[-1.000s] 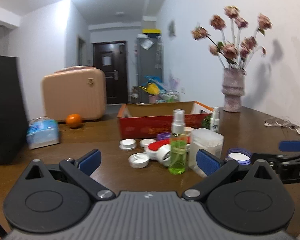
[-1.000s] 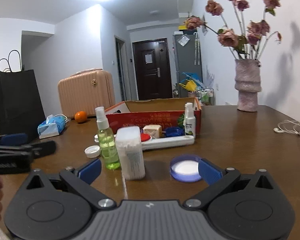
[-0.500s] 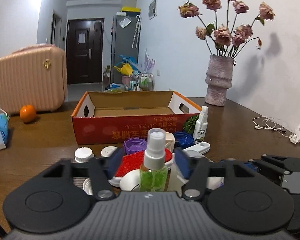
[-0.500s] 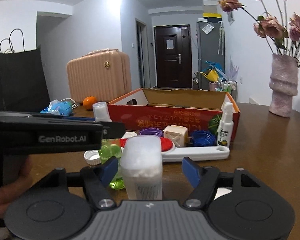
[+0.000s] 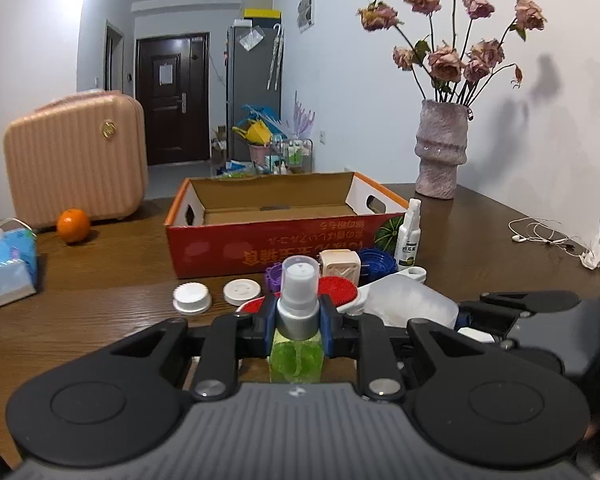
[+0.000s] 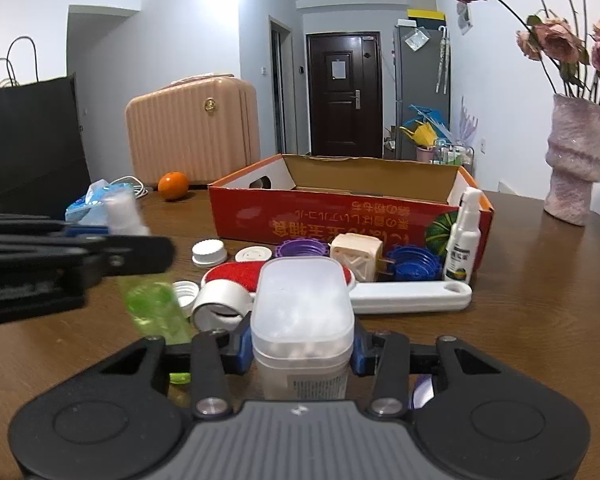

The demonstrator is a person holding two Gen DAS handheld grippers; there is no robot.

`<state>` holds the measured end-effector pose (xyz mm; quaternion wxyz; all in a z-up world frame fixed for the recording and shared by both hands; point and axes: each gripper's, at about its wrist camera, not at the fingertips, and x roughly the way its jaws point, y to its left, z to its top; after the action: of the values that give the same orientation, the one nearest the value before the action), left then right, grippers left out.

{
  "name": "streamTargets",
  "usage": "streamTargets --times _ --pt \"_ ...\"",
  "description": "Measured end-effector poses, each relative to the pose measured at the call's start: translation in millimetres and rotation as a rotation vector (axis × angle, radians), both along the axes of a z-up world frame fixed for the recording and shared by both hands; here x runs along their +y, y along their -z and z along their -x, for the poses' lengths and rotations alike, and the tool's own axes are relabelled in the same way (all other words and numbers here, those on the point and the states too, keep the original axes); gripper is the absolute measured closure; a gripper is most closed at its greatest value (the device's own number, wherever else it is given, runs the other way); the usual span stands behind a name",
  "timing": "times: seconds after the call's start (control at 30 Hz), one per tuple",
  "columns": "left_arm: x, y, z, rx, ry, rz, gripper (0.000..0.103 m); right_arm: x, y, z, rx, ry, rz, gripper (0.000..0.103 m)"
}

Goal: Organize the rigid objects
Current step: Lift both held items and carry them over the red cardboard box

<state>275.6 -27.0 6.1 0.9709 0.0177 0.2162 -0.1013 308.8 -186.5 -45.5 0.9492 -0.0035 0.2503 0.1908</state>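
Observation:
My left gripper has its jaws closing, and the blue pads press on the shoulders of a green spray bottle with a clear cap. In the right wrist view that bottle looks tilted and blurred under the left gripper. My right gripper is also closing. Its pads touch both sides of a frosted white container standing on the table. The same container shows beside the right gripper in the left wrist view. An open red cardboard box stands behind.
Between the box and the grippers lie loose caps, a white brush with a red pad, a plug adapter, blue lids and a small white spray bottle. An orange, tissue pack, suitcase, vase and earphones surround them.
Both grippers moved forward from open jaws. The left closed around the green spray bottle and the right around the frosted container. The bottle now leans in the right wrist view.

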Motion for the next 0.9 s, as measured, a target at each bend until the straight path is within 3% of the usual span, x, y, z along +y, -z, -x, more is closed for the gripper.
streamTargets --times 0.3,0.53,0.73,0.9 --pt "20.9 -16.9 55.1 -0.033 -0.05 0.033 0.081 -9.3 -16.6 76.6 -0.049 0.005 0.001 0.06" --pt "28.7 -31.6 84.0 -0.083 -0.052 0.046 0.081 -20.6 -33.9 111.4 -0.105 0.037 -0.006 0.06" --pt "37.6 -55.1 64.6 -0.123 -0.035 0.053 0.081 -29.8 -58.7 86.2 -0.129 0.043 -0.014 0.06" --pt "51.7 -84.9 -7.4 -0.119 -0.03 0.07 0.081 -37.1 -95.5 18.6 -0.17 0.054 -0.023 0.06"
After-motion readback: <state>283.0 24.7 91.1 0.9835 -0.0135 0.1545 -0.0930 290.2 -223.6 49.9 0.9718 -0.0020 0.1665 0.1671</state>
